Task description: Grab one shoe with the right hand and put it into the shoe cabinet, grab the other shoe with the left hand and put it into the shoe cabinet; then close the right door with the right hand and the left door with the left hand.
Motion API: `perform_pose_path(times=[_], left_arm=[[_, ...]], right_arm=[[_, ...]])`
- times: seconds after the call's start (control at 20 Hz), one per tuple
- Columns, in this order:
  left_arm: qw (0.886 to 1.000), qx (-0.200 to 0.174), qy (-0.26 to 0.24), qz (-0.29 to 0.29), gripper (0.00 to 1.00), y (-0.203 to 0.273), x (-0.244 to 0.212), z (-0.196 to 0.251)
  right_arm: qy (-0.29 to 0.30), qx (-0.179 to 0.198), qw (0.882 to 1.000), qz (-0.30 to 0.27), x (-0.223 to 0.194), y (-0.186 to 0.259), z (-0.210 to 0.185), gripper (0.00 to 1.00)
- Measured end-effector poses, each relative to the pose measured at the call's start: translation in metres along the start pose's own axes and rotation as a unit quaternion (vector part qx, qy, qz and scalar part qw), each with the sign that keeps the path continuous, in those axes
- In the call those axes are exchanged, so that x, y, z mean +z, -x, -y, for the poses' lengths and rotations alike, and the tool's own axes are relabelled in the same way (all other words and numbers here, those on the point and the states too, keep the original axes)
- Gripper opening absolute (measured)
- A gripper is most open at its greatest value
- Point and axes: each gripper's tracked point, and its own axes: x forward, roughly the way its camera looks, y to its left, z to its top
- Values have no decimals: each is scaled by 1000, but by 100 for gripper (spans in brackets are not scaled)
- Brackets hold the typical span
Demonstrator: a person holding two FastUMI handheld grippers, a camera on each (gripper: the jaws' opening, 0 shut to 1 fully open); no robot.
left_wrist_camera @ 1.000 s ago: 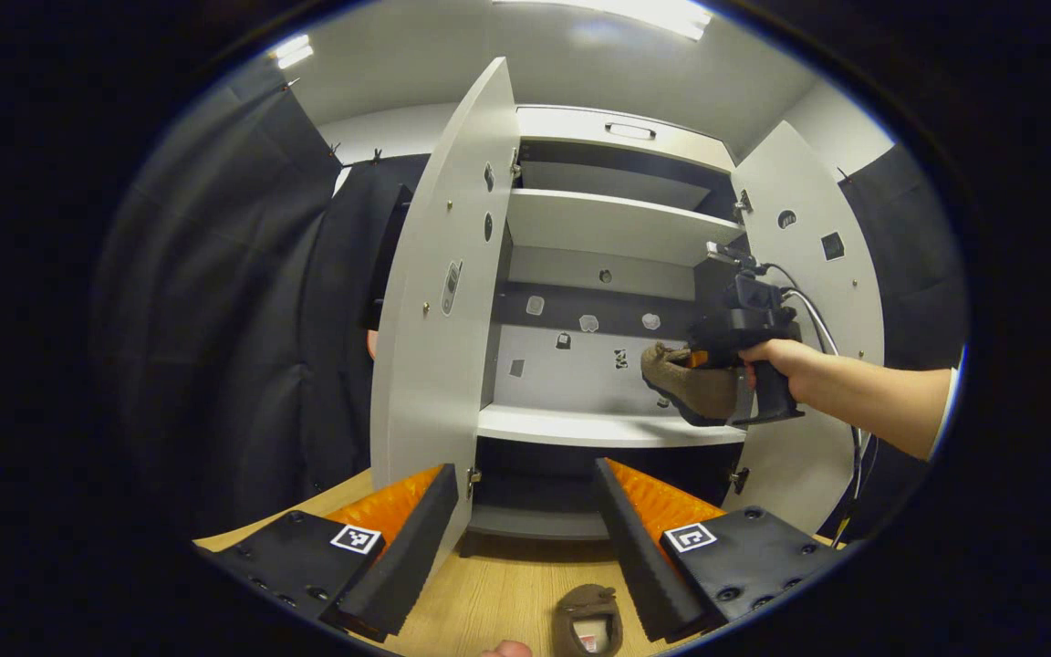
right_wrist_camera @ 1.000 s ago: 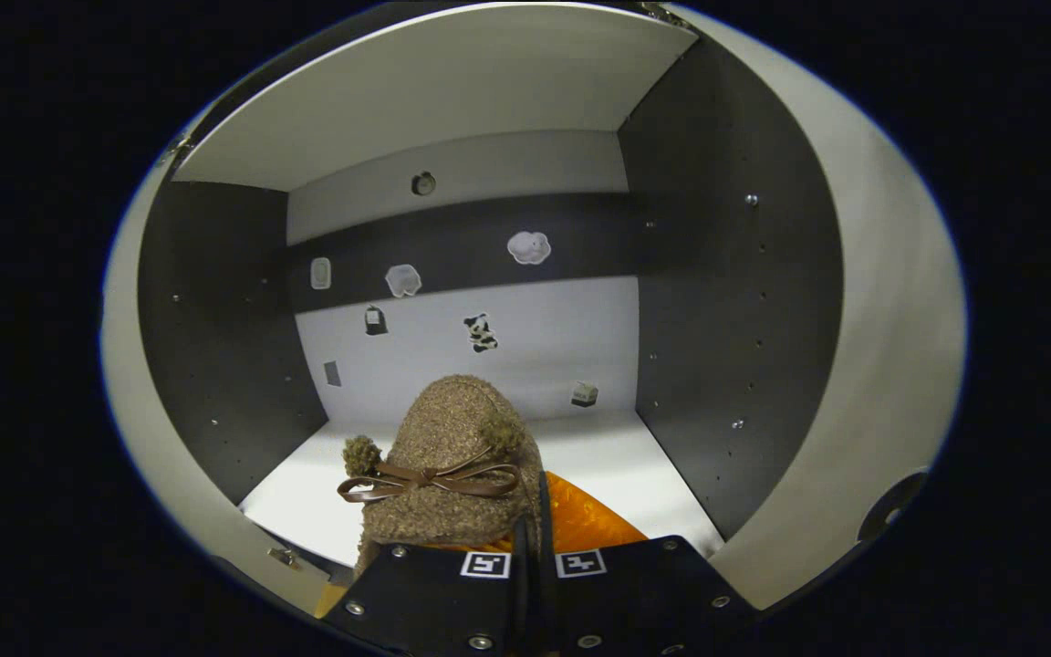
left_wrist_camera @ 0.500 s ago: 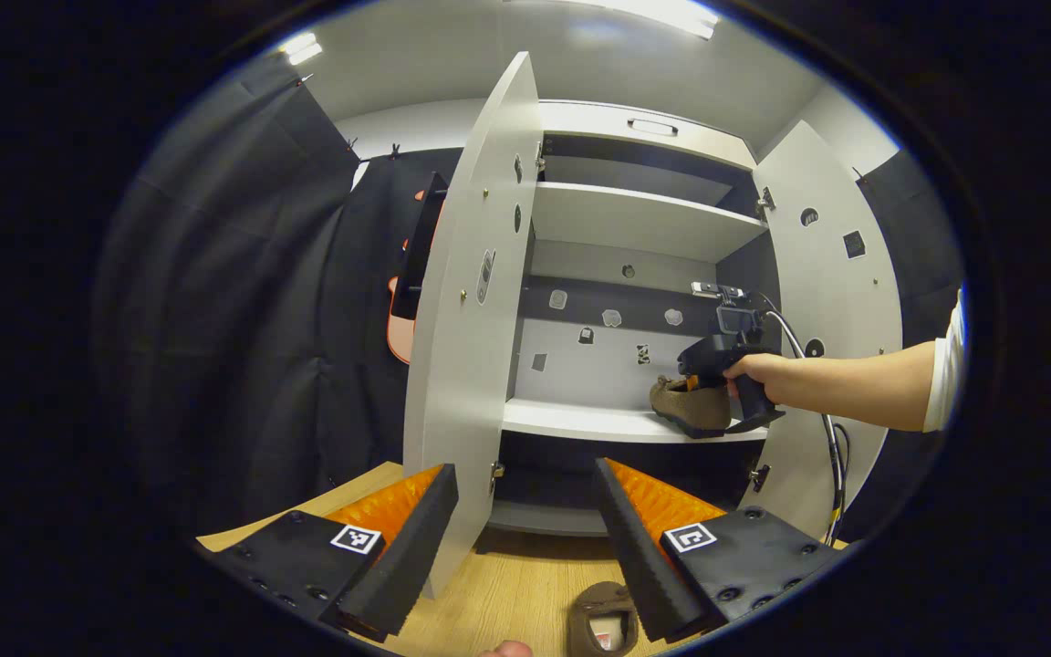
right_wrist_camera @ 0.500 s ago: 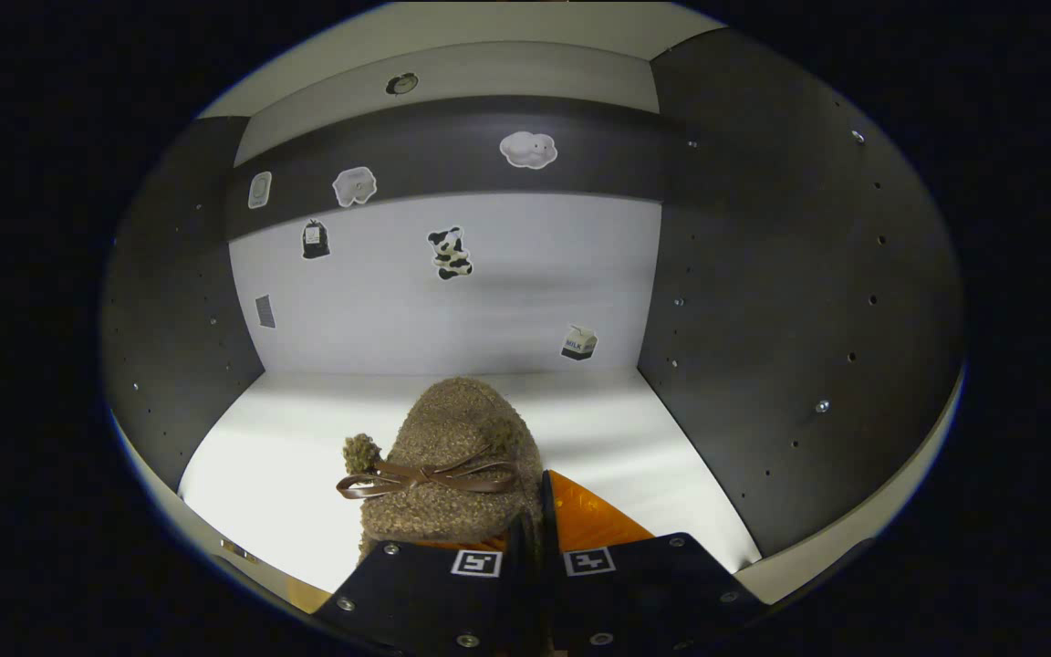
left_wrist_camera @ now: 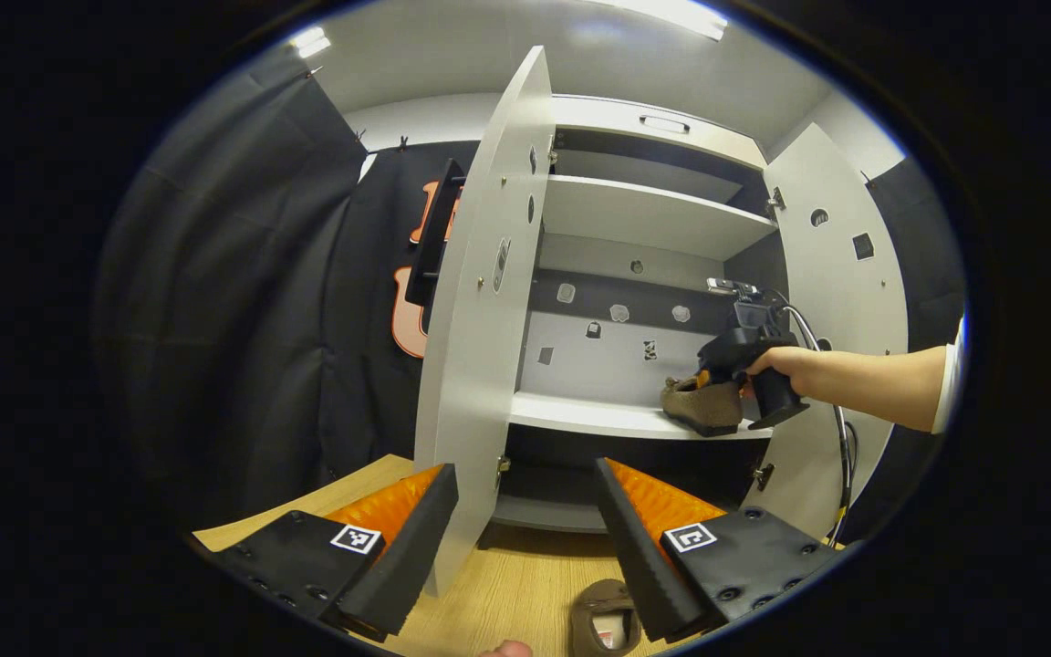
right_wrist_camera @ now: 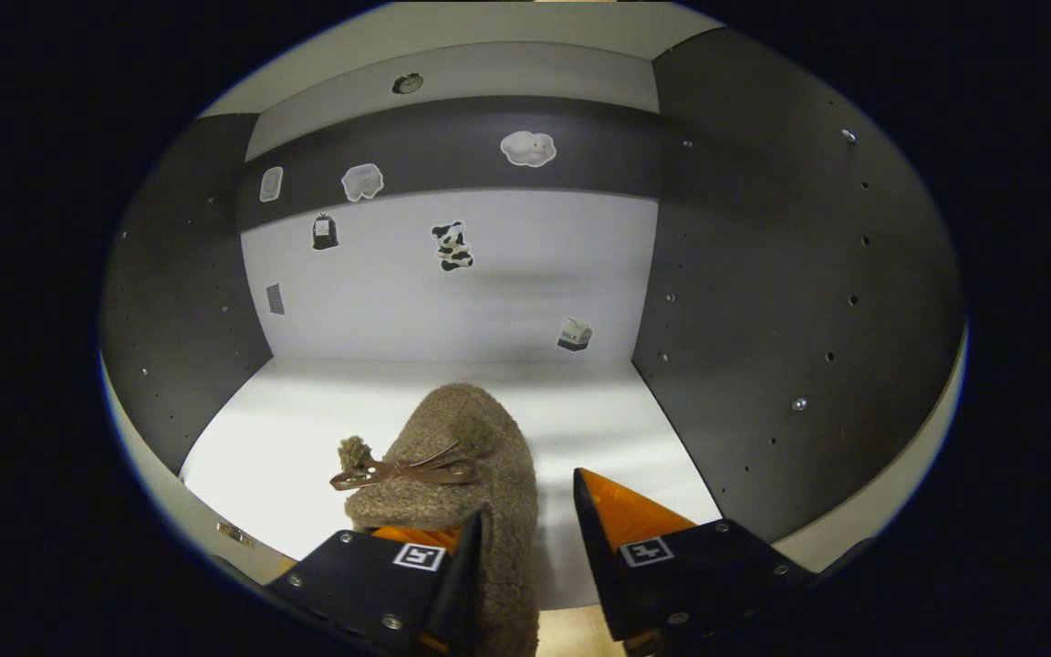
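Right gripper (right_wrist_camera: 525, 557) stood released inside the cabinet (left_wrist_camera: 644, 214), its jaws parted around the side wall of a brown shoe (right_wrist_camera: 452, 456) that lay on the white middle shelf (right_wrist_camera: 270, 438), toe toward the back wall. Whether either finger touched the shoe could not be told. In the left gripper view that shoe (left_wrist_camera: 703, 406) sat at the right end of the shelf (left_wrist_camera: 580, 415), with the right gripper (left_wrist_camera: 708, 372) at its heel, held by a hand (left_wrist_camera: 785, 363). Left gripper (left_wrist_camera: 525, 511) hung released and empty, jaws wide, above the wooden floor (left_wrist_camera: 507, 593) before the cabinet. Second shoe (left_wrist_camera: 606, 619) lay on the floor just below it. Both doors, left (left_wrist_camera: 480, 347) and right (left_wrist_camera: 840, 292), stood open.
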Motion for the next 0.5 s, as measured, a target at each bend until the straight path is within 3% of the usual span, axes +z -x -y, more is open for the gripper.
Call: perform_pose_path(times=[0.1, 0.2, 0.35, 0.5], left_arm=[[1000, -3, 2, -2, 97, -1, -2, 0], [1000, -6, 6, -5, 97, -1, -4, 2], [1000, -7, 9, -5, 97, 0, -4, 3], [1000, -7, 9, -6, 97, 0, -5, 2]], right_arm=[[5, 2, 1000, -3, -1, 4, 4, 73], [-11, 16, 1000, -15, -5, 0, 2, 80], [-30, 34, 999, -8, -3, 7, -2, 83], [-6, 33, 999, 24, 6, 30, -2, 84]])
